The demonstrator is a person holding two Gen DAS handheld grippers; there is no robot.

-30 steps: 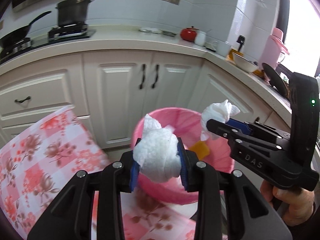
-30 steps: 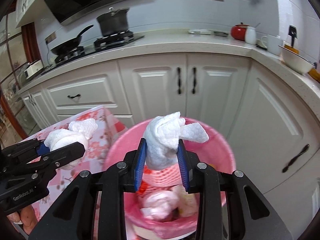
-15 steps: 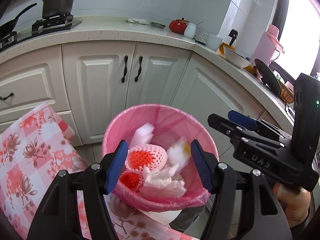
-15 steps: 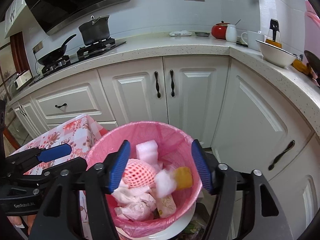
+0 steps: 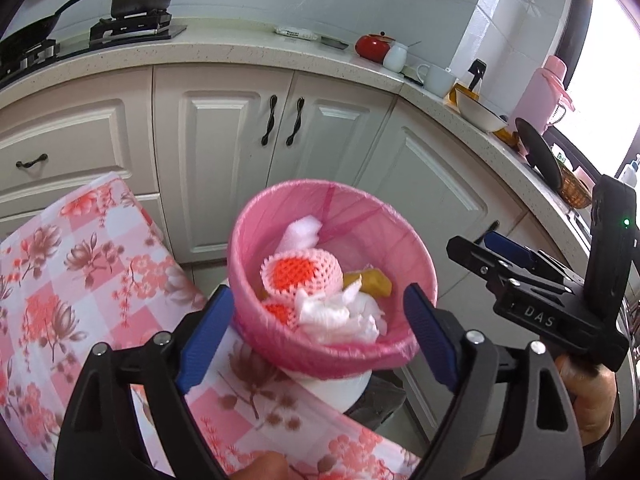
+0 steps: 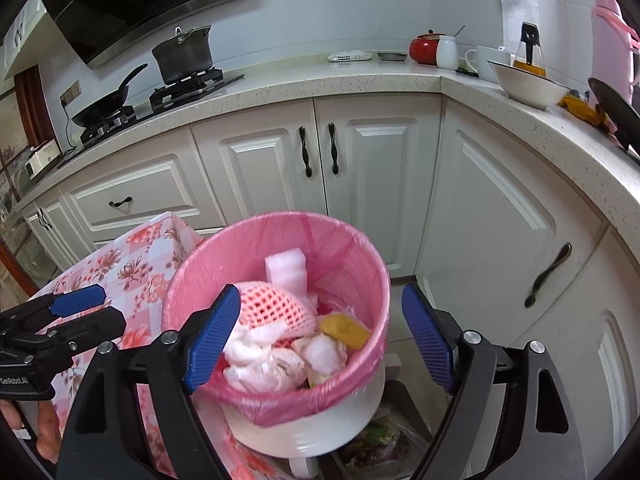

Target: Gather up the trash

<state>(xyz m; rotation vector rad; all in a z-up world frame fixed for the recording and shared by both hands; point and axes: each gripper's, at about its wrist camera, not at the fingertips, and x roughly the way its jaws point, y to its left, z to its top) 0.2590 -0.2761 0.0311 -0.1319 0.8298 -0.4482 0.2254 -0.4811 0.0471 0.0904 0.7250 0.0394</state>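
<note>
Bin (image 6: 360, 264) base cut off behind left hand-held gripper (image 5: 320, 336); jaws just opening, wide apart, empty. Right hand-held gripper (image 6: 320, 336) same. Crumpled tissues (image 6: 264, 364), foam net (image 6: 272, 308) inside glossy pink liner, beside floral-cloth desk (image 5: 80, 280).

Black pot (image 6: 184, 56), frying pan (image 6: 104, 106) on hob; red jar (image 6: 425, 49), white bowl (image 6: 528, 87) on counter (image 6: 320, 80).
</note>
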